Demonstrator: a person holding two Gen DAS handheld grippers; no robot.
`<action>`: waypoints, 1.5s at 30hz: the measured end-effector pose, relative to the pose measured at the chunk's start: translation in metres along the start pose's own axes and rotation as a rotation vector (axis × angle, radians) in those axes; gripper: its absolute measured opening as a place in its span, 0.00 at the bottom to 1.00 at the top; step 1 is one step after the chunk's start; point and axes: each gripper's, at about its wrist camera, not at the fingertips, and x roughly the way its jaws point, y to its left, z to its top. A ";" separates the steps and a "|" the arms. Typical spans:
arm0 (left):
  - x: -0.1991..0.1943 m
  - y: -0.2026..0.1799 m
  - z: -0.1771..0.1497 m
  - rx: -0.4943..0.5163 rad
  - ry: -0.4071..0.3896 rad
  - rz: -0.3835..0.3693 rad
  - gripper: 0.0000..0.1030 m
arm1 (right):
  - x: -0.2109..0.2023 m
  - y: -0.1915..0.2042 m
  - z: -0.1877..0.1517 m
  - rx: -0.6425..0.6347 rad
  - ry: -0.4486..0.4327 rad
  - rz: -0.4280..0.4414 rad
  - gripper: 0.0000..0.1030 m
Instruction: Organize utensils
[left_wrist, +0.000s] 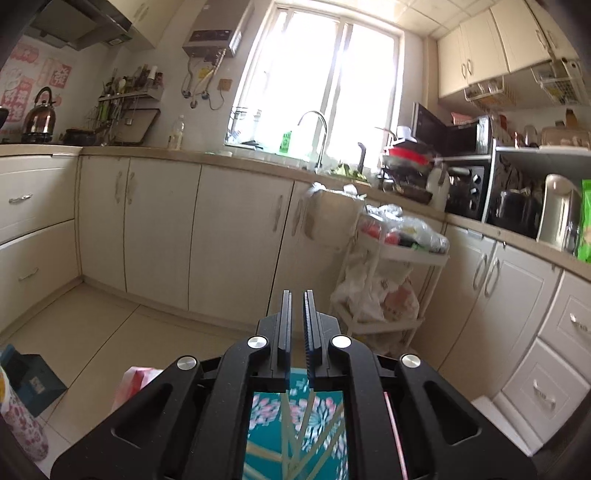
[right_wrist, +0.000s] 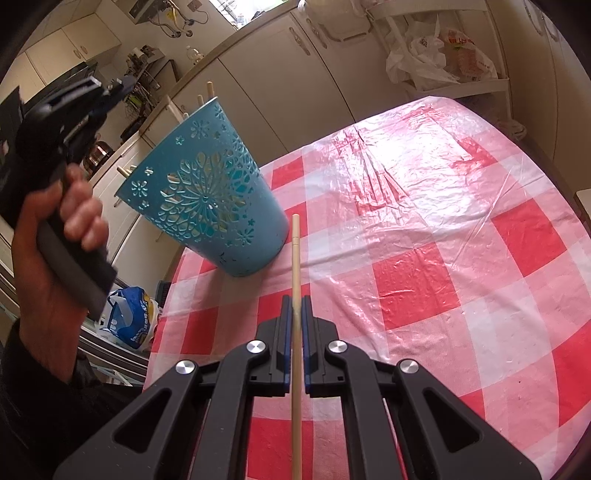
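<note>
A teal perforated utensil holder (right_wrist: 207, 199) stands on the red-checked tablecloth (right_wrist: 406, 221) at the table's left edge, with several wooden chopsticks (right_wrist: 210, 88) sticking out of its top. My right gripper (right_wrist: 295, 299) is shut on one wooden chopstick (right_wrist: 295, 251), whose tip points toward the holder's base. My left gripper (left_wrist: 297, 295) is shut and empty, held up facing the kitchen. In the left wrist view the holder (left_wrist: 295, 424) with chopsticks inside shows below it. The left gripper's body (right_wrist: 55, 122) shows in the right wrist view, left of the holder.
The table's far edge (right_wrist: 424, 99) borders cream cabinets. A white cart (left_wrist: 384, 258) with plastic bags stands by the counter. A blue box (left_wrist: 33, 380) sits on the floor at the left, and a blue and white bag (right_wrist: 129, 317) lies below the table's left edge.
</note>
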 end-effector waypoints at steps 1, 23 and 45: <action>-0.004 0.002 -0.003 0.006 0.012 -0.003 0.09 | 0.000 0.000 0.000 0.001 -0.002 0.002 0.05; -0.086 0.016 -0.039 0.157 0.145 0.059 0.72 | -0.031 0.014 0.008 -0.014 -0.173 0.119 0.05; -0.081 0.056 -0.031 0.027 0.199 0.091 0.83 | -0.066 0.129 0.134 -0.122 -0.600 0.293 0.05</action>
